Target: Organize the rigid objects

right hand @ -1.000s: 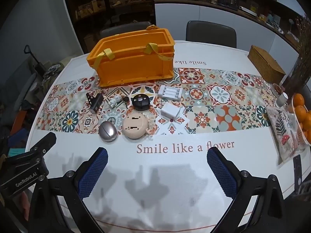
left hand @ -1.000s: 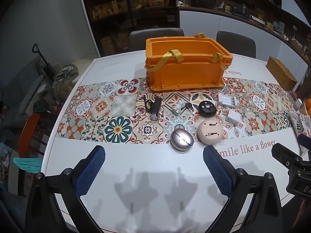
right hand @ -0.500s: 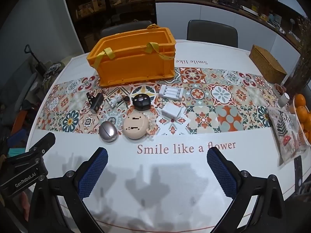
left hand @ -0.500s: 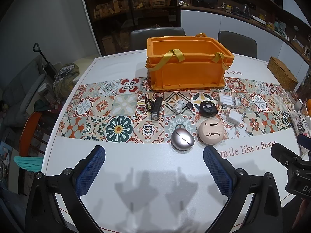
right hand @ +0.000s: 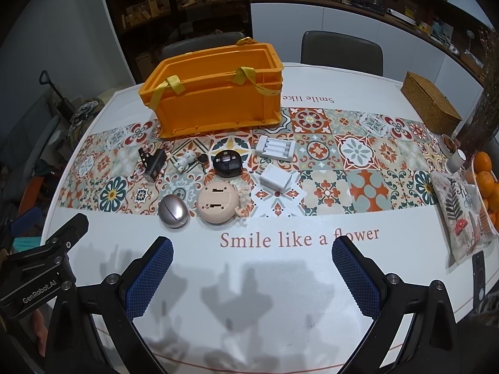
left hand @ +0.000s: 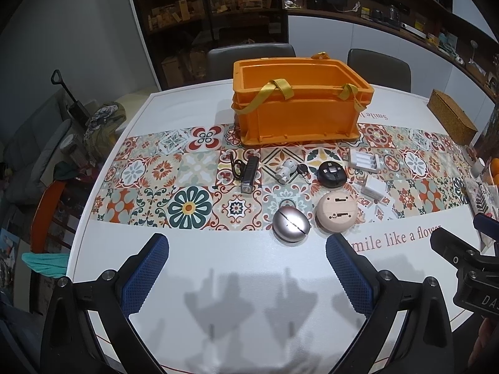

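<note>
Nothing is moving since the earlier frames; left gripper [left hand: 246, 268] and right gripper [right hand: 252, 271] are hovering, fingers apart, empty. Pre-grasp step: next is reaching for the silver egg case [left hand: 291, 226] ahead of the fingers, toward the orange crate [left hand: 299, 106].

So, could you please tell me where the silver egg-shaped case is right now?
The silver egg-shaped case lies at the tiled runner's near edge, just left of the beige round device, in front of the orange crate.

A white table [right hand: 280, 280] with a patterned tile runner filled the lower frame. Two grey chairs [right hand: 341, 51] stood behind it at upper centre. Dark shelving [left hand: 212, 15] rose at upper left, and white cabinets [right hand: 343, 21] spanned the upper right.
</note>
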